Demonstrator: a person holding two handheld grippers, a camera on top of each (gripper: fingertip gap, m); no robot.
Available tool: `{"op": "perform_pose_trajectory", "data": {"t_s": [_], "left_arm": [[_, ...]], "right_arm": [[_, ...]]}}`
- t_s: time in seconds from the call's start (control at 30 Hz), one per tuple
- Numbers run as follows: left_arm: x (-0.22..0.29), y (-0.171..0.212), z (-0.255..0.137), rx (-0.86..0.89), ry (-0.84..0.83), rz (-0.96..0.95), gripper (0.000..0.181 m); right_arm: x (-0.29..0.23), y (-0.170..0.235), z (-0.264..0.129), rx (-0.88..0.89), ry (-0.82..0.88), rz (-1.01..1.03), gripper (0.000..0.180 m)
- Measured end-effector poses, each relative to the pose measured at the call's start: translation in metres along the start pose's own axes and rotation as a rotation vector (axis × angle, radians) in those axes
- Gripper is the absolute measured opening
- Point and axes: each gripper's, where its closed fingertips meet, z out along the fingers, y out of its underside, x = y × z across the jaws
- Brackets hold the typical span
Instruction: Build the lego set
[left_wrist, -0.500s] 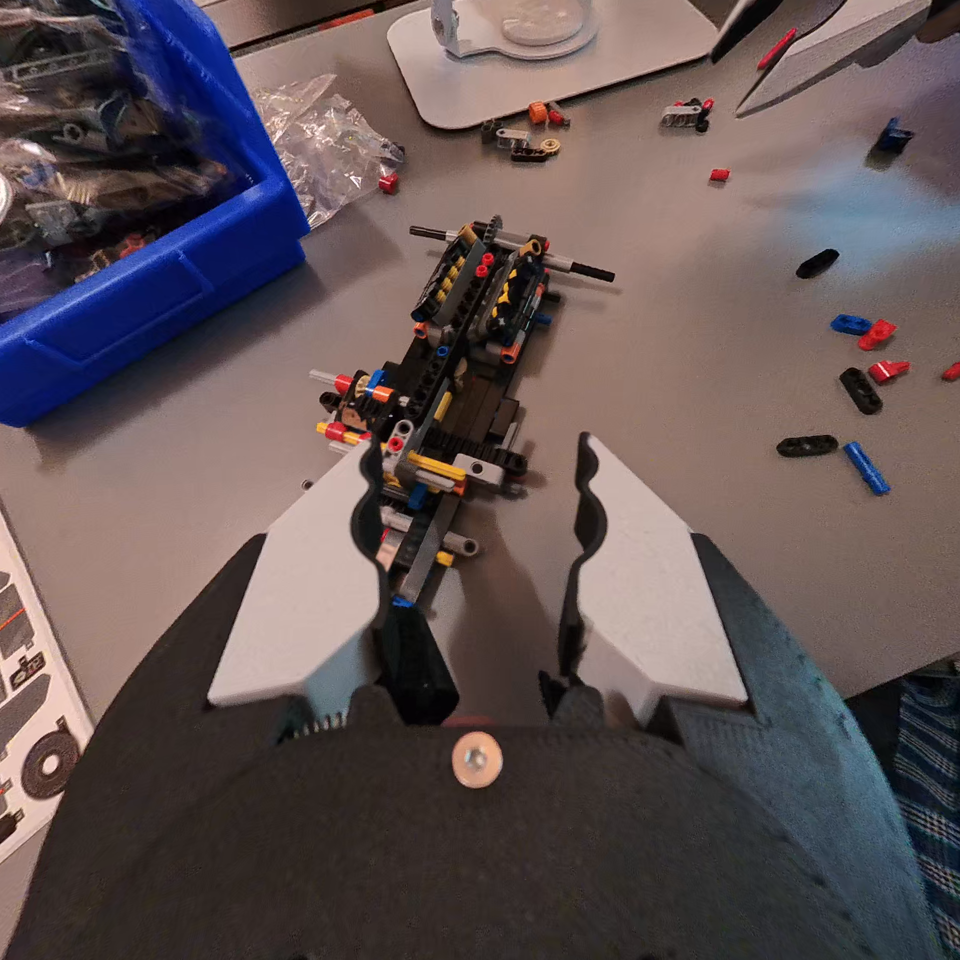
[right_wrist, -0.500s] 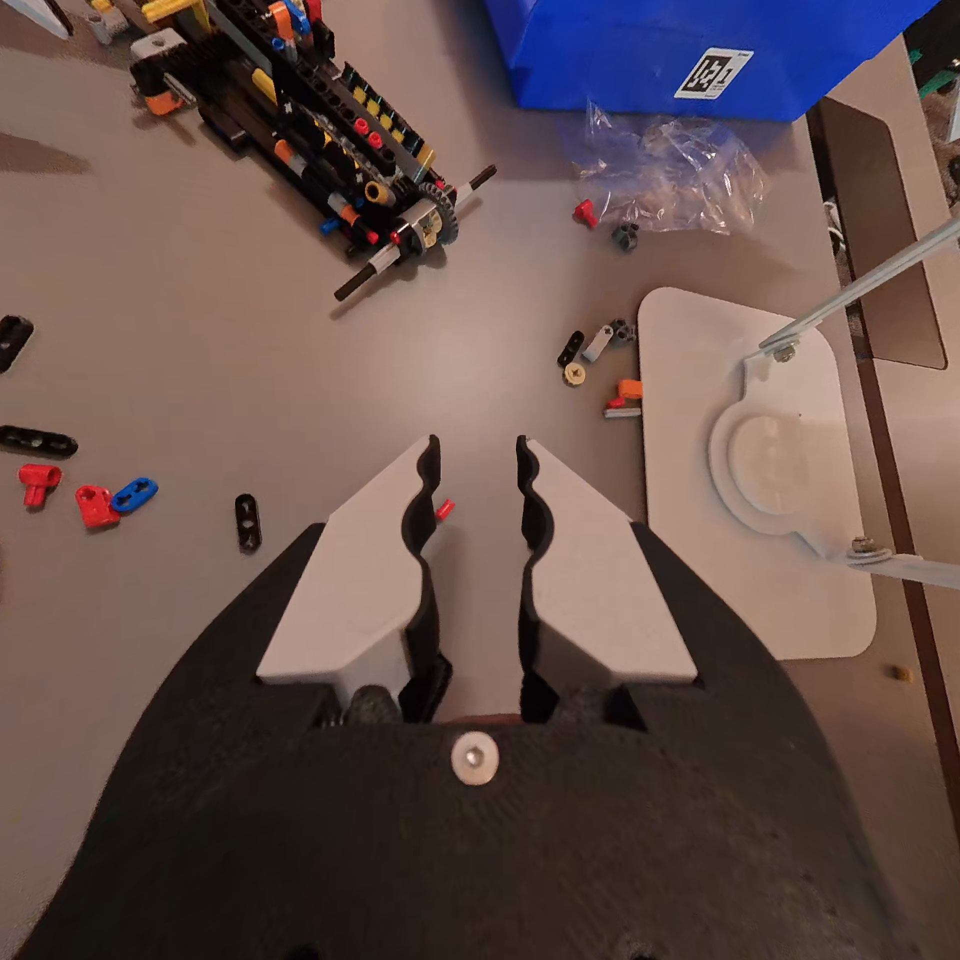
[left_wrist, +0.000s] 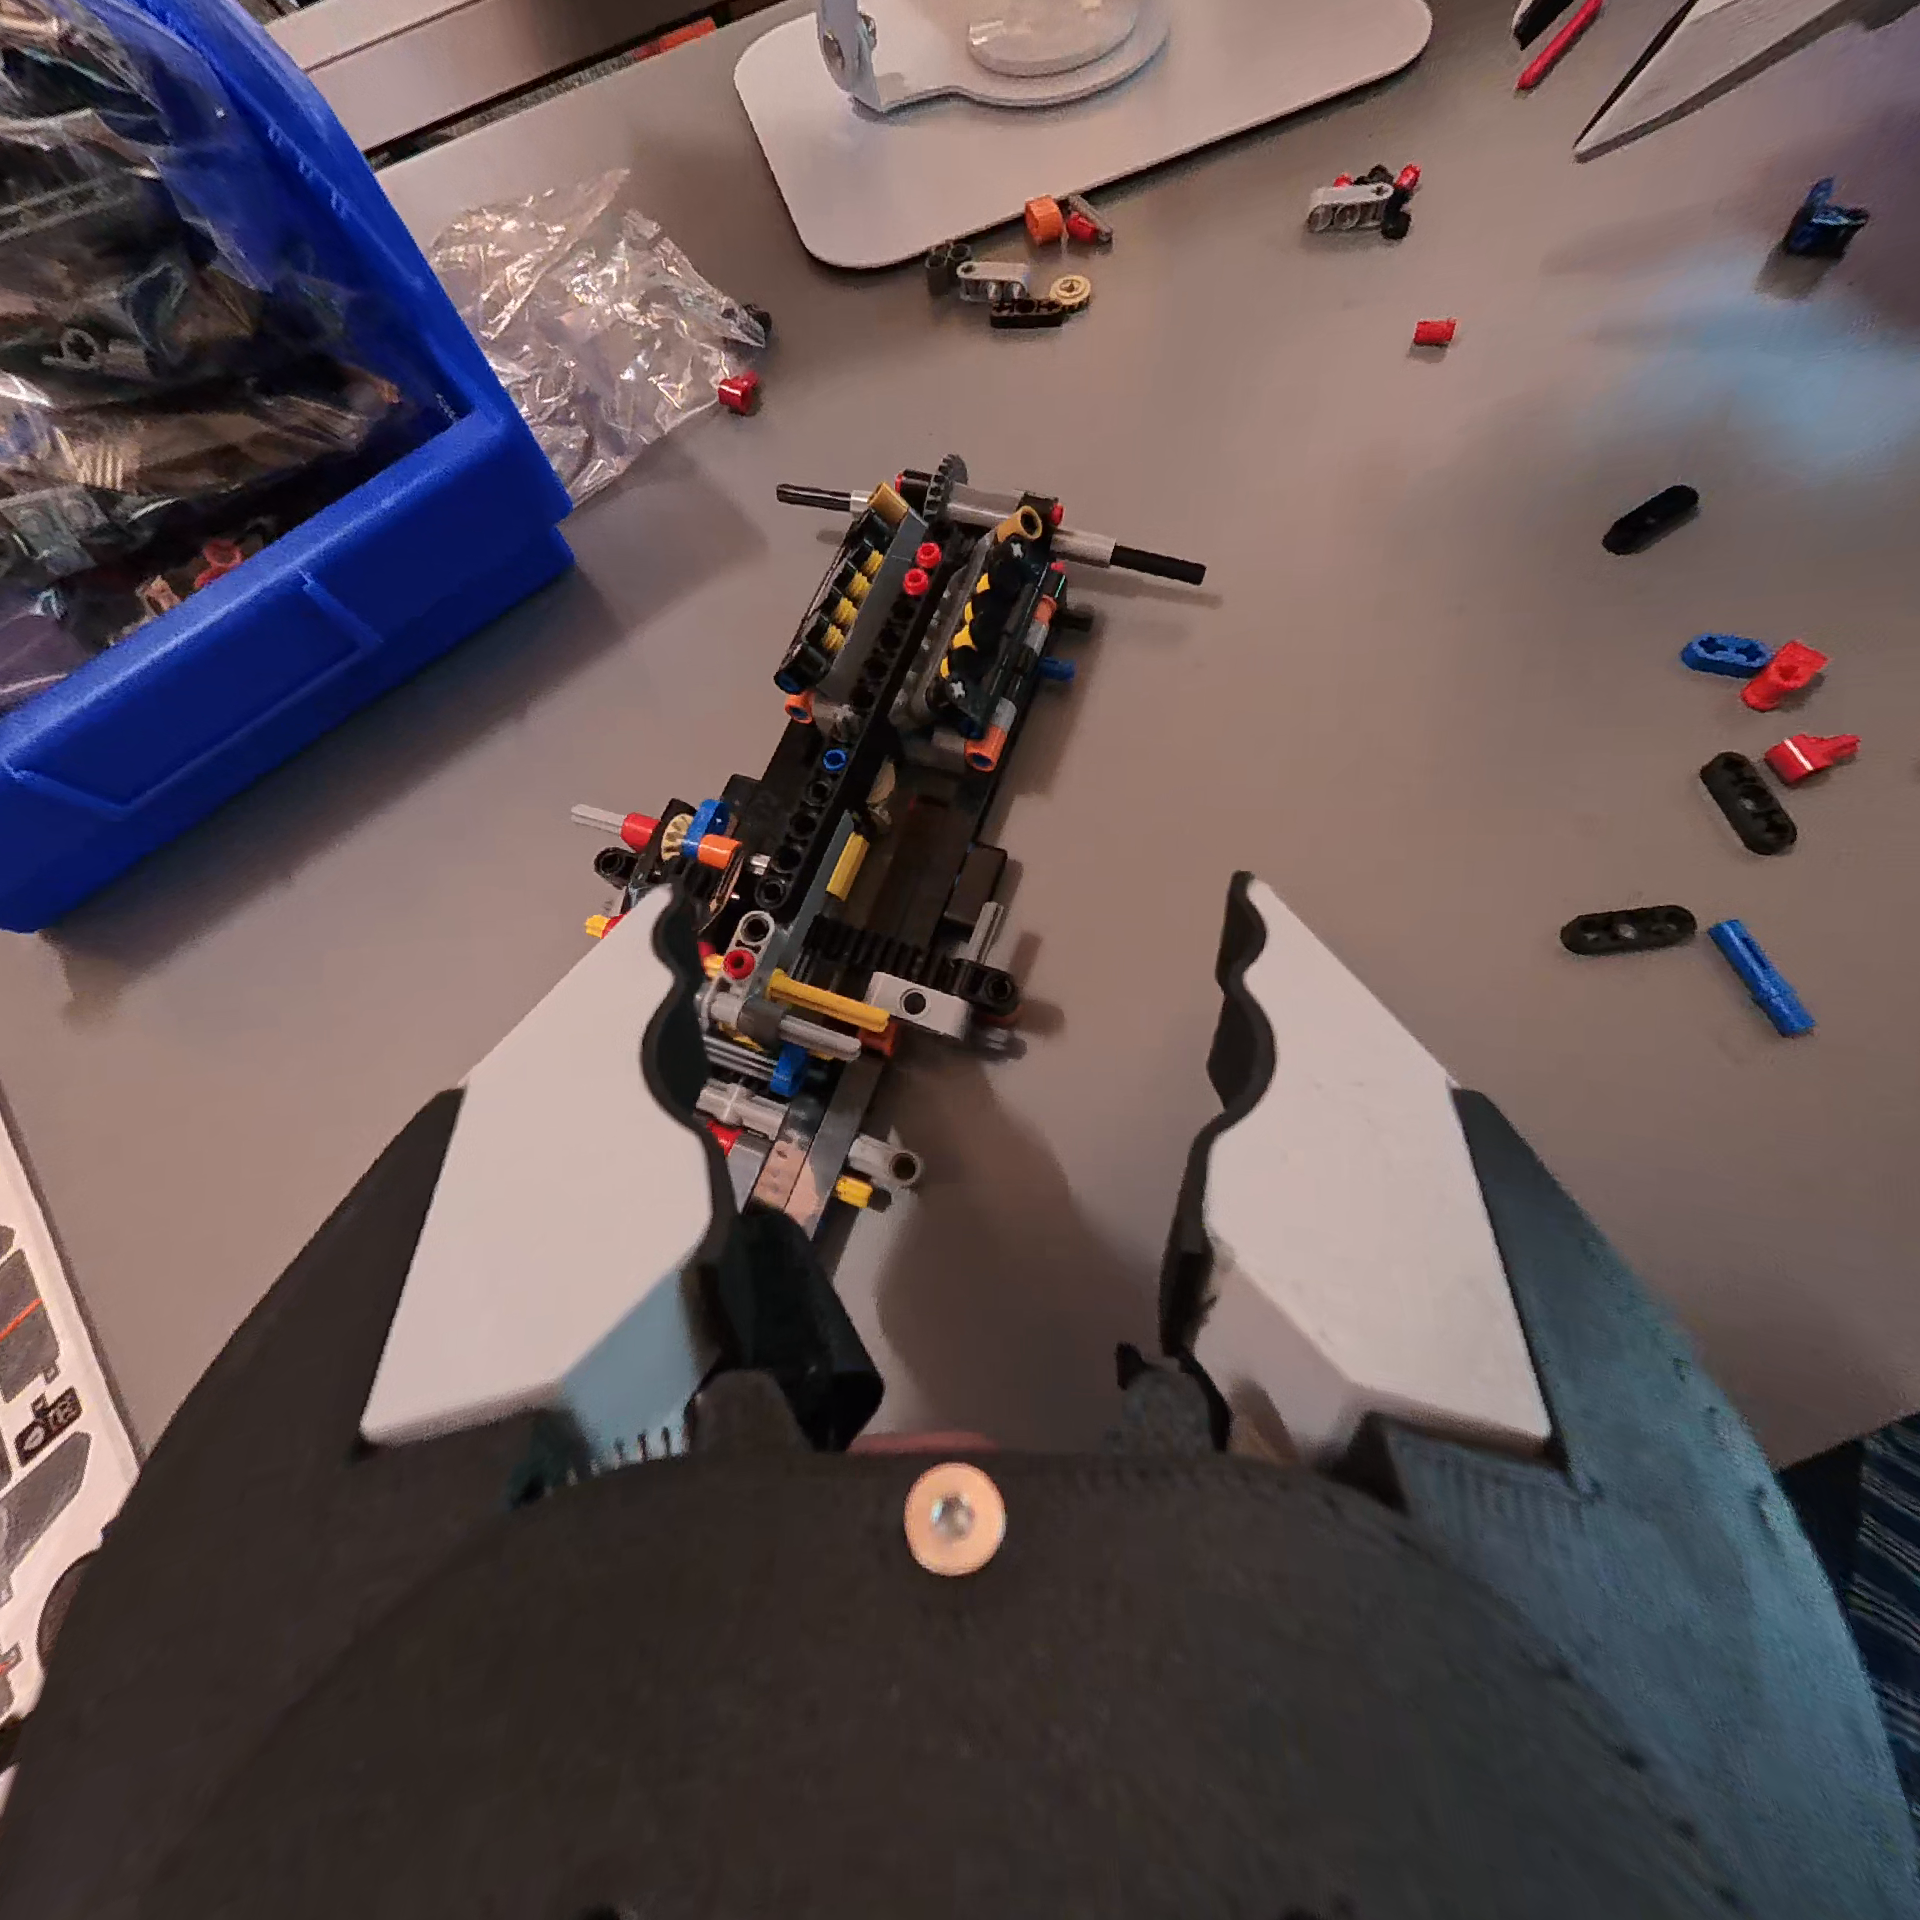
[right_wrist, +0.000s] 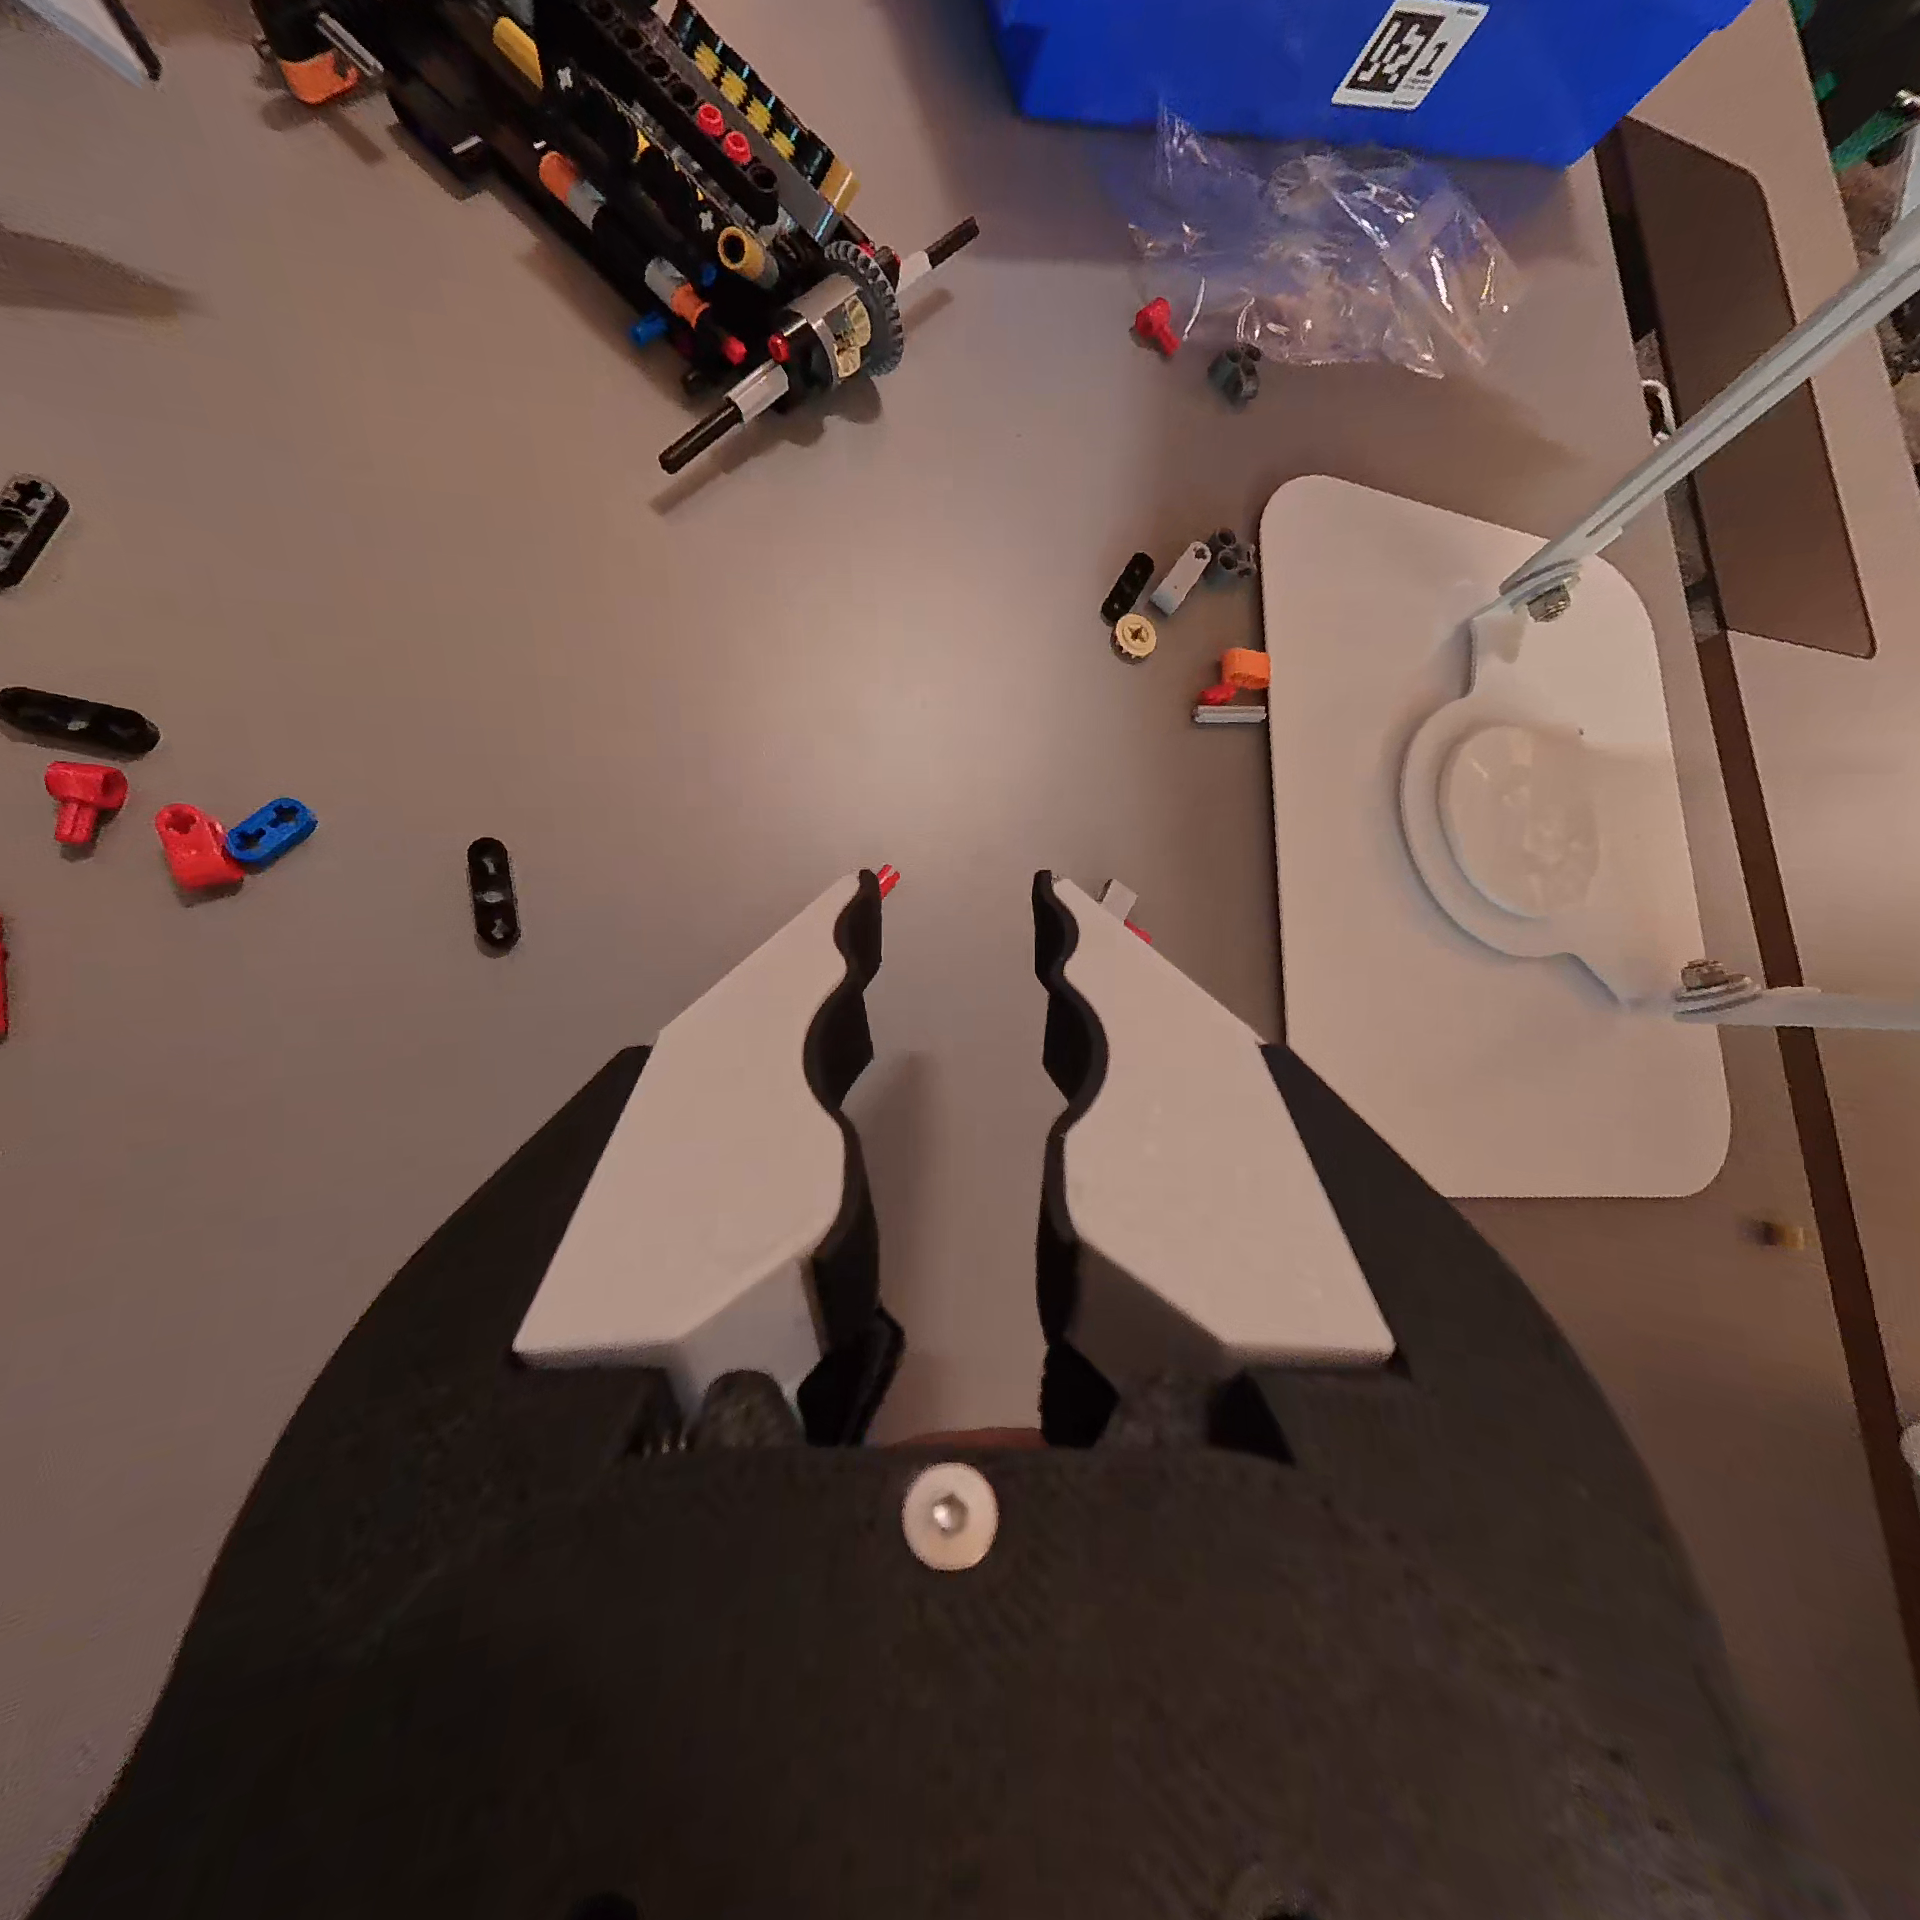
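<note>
The chassis (left_wrist: 904, 790) lies on the table (left_wrist: 1299, 727) beside the blue bin (left_wrist: 312, 623), light, stiff but apt to shed pins, best gripped across its beams by the left gripper (left_wrist: 951, 914), jaws wide and empty; right gripper (right_wrist: 956, 883) narrow, empty.

Left wrist view looks steeply down along its tool (left_wrist: 951, 914), close over the lego chassis (left_wrist: 894, 790), right wrist view looks down at the bench (right_wrist: 727, 644) (higher, farther off), both share chassis (right_wrist: 665, 177), blue bin (right_wrist: 1299, 73)

A white sticker (right_wrist: 1405, 50) with a black square code sits on the blue bin (right_wrist: 1195, 62).
</note>
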Motion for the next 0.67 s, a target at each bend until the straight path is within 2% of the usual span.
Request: {"op": "perform_pose_trajectory", "data": {"t_s": [0.17,0.67], "left_arm": [[0.002,-0.007,0.001,0.030,-0.005,0.013,0.082],[-0.002,-0.004,0.009,0.052,-0.055,0.023,0.082]], "right_arm": [[0.000,0.002,-0.001,-0.004,-0.011,-0.004,0.027],[0.009,0.010,-0.006,-0.008,-0.005,0.019,0.027]]}}
